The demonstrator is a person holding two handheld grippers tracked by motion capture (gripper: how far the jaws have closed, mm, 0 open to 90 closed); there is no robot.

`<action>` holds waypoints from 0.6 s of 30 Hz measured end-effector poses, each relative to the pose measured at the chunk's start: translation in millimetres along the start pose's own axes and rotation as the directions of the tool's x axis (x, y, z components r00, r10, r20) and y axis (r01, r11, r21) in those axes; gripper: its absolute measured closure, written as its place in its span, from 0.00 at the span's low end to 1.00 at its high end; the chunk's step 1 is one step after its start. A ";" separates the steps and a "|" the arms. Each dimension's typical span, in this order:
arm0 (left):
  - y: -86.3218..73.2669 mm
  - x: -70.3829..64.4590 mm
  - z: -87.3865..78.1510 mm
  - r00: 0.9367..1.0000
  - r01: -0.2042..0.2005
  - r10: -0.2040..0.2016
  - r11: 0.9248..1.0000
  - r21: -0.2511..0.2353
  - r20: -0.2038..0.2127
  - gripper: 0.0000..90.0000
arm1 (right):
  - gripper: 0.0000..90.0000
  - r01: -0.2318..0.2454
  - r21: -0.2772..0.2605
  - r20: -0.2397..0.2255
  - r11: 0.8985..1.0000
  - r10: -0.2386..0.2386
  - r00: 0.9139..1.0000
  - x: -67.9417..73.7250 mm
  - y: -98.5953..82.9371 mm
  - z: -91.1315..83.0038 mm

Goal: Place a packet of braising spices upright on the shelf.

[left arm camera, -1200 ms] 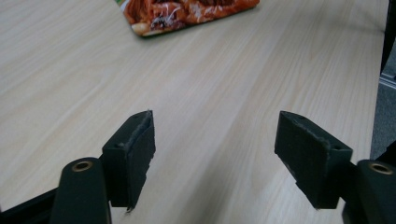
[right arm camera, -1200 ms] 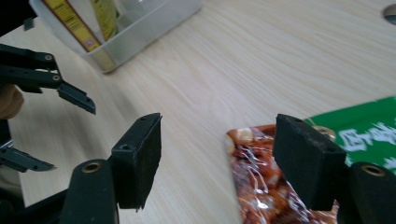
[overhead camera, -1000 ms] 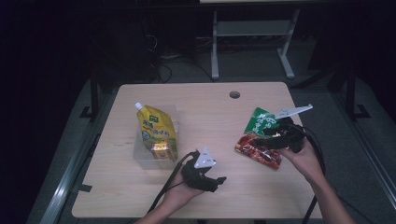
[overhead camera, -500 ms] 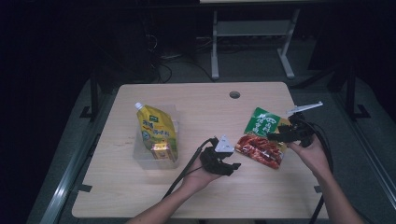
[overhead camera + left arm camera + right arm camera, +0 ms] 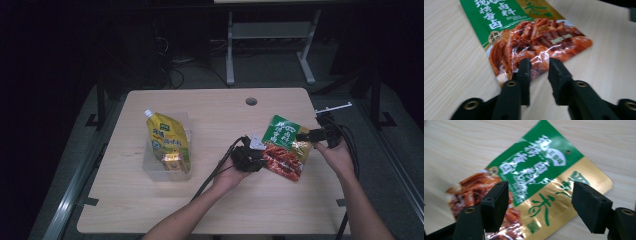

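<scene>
Wooden table (image 5: pixel 210 107), left gripper (image 5: pixel 539 67) jaws narrowly apart at snack pouch (image 5: pixel 534 37)

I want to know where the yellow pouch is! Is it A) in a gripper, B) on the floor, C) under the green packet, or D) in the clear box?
D: the yellow pouch leans inside the clear box on the left of the table, apart from both grippers.

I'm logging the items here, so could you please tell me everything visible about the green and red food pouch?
The pouch is a flat, glossy foil-like packet: green top with white print, a gold panel, a small hang hole, and red braised meat pictured below. It lies on the table, right of centre. The left tongs straddle its red end, slightly open; the right tongs stand wide open over its gold side.
</scene>
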State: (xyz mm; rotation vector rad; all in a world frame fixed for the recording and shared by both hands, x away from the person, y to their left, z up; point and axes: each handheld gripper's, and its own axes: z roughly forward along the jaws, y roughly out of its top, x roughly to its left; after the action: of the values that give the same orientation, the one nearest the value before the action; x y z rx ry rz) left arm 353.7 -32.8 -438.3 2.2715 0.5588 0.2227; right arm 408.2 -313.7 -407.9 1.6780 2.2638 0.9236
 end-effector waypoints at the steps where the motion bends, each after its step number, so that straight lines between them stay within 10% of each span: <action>1: -0.2 1.1 4.0 1.000 0.010 -0.010 1.000 0.007 0.003 0.86 | 0.33 -0.019 0.009 0.010 1.000 0.019 1.000 -3.3 -0.5 1.7; 18: 0.0 10.5 30.3 0.998 0.066 -0.064 0.995 0.075 -0.021 0.87 | 0.35 -0.147 0.032 0.066 0.989 0.145 0.987 -36.0 -7.2 22.8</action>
State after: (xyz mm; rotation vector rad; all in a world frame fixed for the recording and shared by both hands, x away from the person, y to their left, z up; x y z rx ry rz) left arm 372.9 -47.7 -459.3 2.3219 0.6602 0.1938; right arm 426.0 -339.3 -437.8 1.8823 2.1540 0.8489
